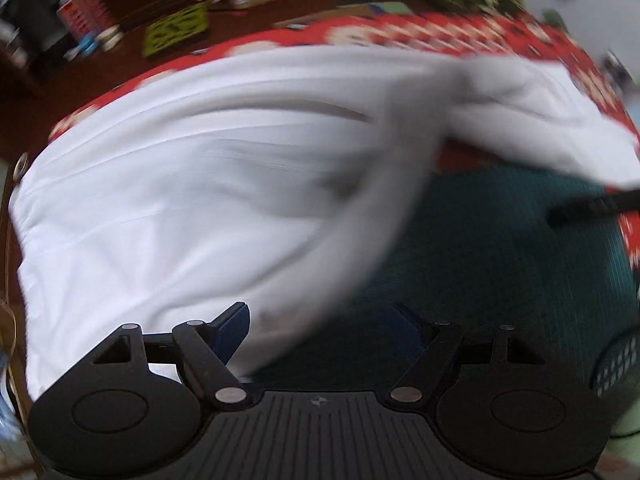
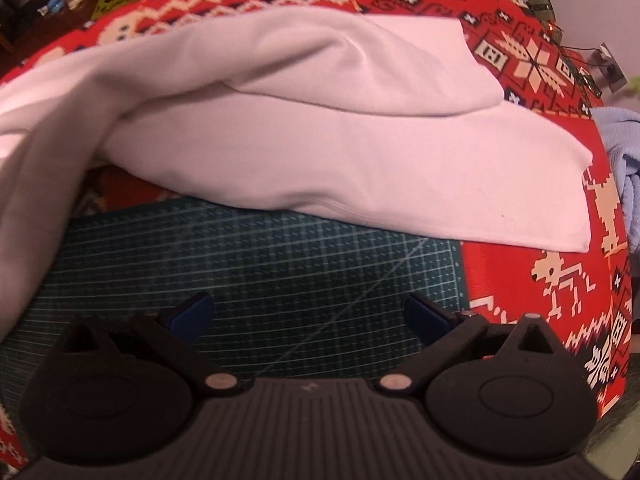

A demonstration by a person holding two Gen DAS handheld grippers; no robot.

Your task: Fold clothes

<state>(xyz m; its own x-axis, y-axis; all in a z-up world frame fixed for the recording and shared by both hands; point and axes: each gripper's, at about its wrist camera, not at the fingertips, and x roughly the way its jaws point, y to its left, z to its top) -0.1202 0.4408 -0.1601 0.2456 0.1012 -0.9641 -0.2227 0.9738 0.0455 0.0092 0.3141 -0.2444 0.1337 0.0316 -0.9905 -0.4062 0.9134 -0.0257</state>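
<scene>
**Cloth, rubbery mat and matt plastic**

The white garment (image 2: 340,152) in front of me is smooth, matt woven cloth, soft in its folds. It lies on a red patterned cloth (image 2: 532,280) with a knit-like print covering my bench. The dark green gridded cutting mat (image 2: 280,272) looks dull and rubbery. My left tool (image 1: 320,334) and right tool (image 2: 308,318) are matt black ribbed plastic with shiny metal pivot pins and blue fingers (image 2: 192,314).
</scene>
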